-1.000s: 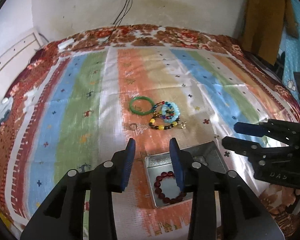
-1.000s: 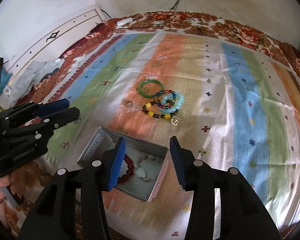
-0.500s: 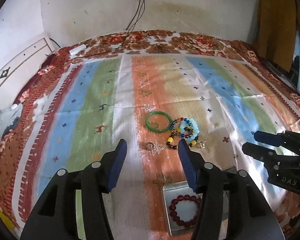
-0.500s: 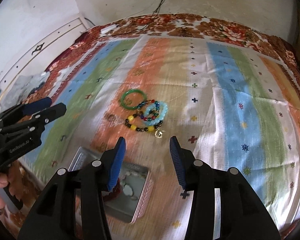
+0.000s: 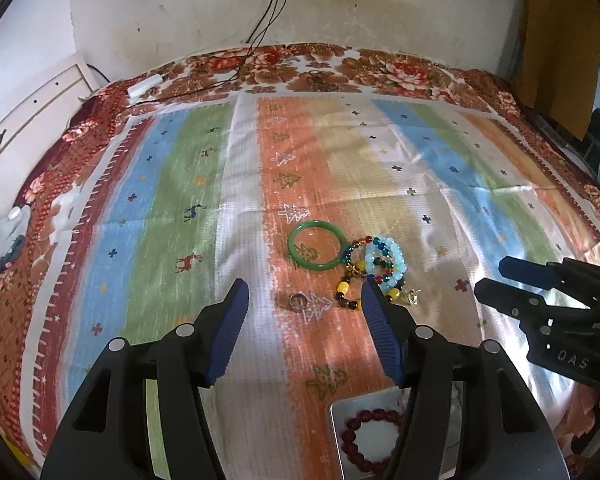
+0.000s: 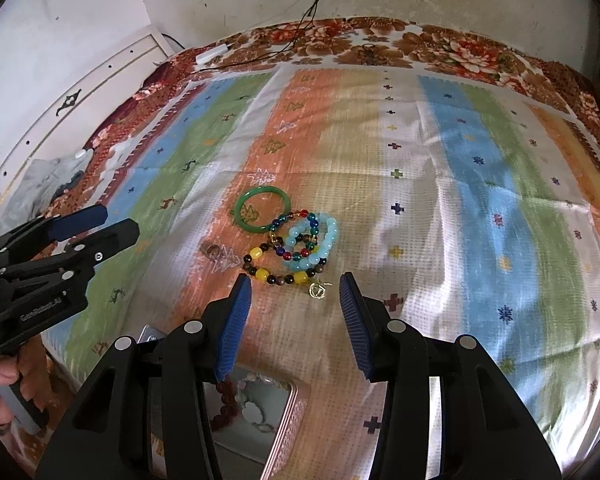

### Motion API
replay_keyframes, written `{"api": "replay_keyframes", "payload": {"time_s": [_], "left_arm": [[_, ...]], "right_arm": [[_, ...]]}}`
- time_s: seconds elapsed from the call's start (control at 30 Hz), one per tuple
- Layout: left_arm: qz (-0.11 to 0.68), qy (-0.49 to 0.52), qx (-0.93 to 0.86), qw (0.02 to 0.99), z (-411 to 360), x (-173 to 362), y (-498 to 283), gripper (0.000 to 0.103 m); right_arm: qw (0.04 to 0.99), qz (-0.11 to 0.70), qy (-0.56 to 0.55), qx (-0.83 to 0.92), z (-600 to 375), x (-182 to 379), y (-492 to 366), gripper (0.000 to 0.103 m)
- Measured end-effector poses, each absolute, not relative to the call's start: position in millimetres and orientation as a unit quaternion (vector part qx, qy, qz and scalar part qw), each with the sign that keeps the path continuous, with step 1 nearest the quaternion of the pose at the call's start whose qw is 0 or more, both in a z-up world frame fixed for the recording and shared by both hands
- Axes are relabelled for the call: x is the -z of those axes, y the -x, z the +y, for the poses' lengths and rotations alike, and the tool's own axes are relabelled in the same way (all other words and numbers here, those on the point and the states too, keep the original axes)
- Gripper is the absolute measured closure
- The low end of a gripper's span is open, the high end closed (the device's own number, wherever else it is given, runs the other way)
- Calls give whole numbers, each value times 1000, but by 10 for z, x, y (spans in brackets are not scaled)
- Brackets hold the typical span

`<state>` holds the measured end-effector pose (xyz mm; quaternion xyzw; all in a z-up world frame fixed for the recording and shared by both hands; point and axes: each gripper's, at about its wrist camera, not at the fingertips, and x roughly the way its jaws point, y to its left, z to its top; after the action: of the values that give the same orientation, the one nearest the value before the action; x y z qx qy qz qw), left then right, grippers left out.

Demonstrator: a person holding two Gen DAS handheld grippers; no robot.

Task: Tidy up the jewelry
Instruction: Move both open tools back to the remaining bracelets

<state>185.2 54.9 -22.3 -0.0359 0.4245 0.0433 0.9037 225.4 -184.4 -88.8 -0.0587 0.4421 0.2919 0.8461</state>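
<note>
A green bangle (image 5: 315, 250) (image 6: 262, 213) lies on the striped bedspread beside a pile of beaded bracelets (image 5: 376, 266) (image 6: 302, 250), a small ring (image 5: 298, 302) (image 6: 213, 251) and a gold charm (image 6: 318, 290). A metal tin (image 5: 336, 432) (image 6: 288, 412) at the near edge holds a dark red bead bracelet (image 5: 370, 446). My left gripper (image 5: 304, 322) is open and empty, hovering just short of the ring. My right gripper (image 6: 296, 308) is open and empty, just short of the bracelet pile.
The bedspread (image 5: 180, 200) covers a bed against a white wall. A charger and cables (image 5: 146, 84) lie at the far edge. A white headboard (image 6: 80, 96) and crumpled cloth (image 6: 48, 184) are on the left.
Both grippers have moved forward from over the tin toward the jewelry pile. The left gripper's jaws have opened wider.
</note>
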Motion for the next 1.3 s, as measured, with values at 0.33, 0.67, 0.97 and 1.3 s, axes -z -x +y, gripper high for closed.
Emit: {"api": "replay_keyframes", "payload": {"time_s": [0.33, 0.67, 0.97, 1.3], "left_arm": [[435, 41, -42, 898, 559, 305, -2146, 44], [455, 39, -45, 888, 617, 488, -2454, 44], [467, 43, -42, 882, 649, 593, -2656, 44], [488, 31, -38, 872, 669, 798, -2838, 45]], "right_arm": [[838, 456, 63, -293, -1705, 988, -2476, 57], [823, 485, 56, -291, -1577, 1173, -2734, 57], [814, 498, 56, -293, -1454, 1282, -2888, 57], [803, 518, 72, -285, -1310, 1460, -3052, 57]]}}
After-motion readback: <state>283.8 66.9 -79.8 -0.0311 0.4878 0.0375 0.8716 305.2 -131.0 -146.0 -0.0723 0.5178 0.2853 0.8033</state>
